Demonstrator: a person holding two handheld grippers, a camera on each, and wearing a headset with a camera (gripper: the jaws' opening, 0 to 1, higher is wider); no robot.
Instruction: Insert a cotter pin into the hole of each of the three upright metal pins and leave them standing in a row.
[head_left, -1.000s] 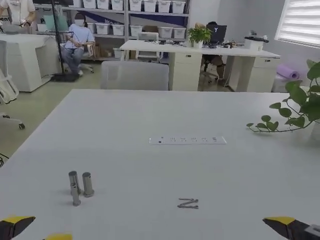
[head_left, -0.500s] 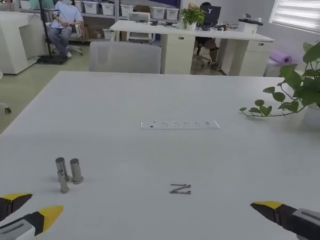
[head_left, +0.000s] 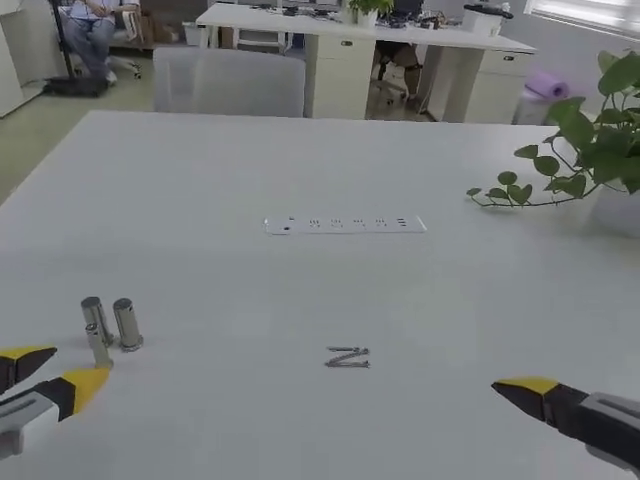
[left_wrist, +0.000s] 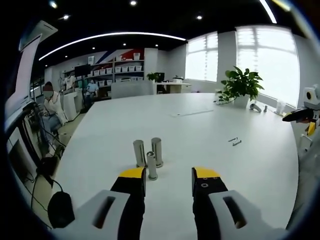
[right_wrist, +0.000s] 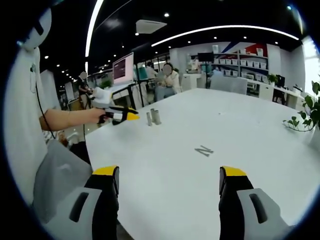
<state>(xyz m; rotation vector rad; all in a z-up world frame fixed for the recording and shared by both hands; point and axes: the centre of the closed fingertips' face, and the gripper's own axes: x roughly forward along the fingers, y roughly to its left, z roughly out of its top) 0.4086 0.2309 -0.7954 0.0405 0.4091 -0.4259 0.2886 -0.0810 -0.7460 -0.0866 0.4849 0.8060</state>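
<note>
The 3 metal pins (head_left: 108, 326) stand upright in a tight cluster near the left front of the desk (head_left: 300, 170), 2 behind and 1 in front, not yet in a row. The cotter pins (head_left: 347, 357) lie loose in a small heap well apart to their right, so probably none is inserted yet. The left gripper (left_wrist: 169, 175) hovers just short of the cluster, jaws spread and aimed straight at it, probably to take 1 pin. The right gripper (right_wrist: 169, 175) hangs by the desk's near edge, jaws wide apart and empty, facing the cotter pins as if to fetch 1.
</note>
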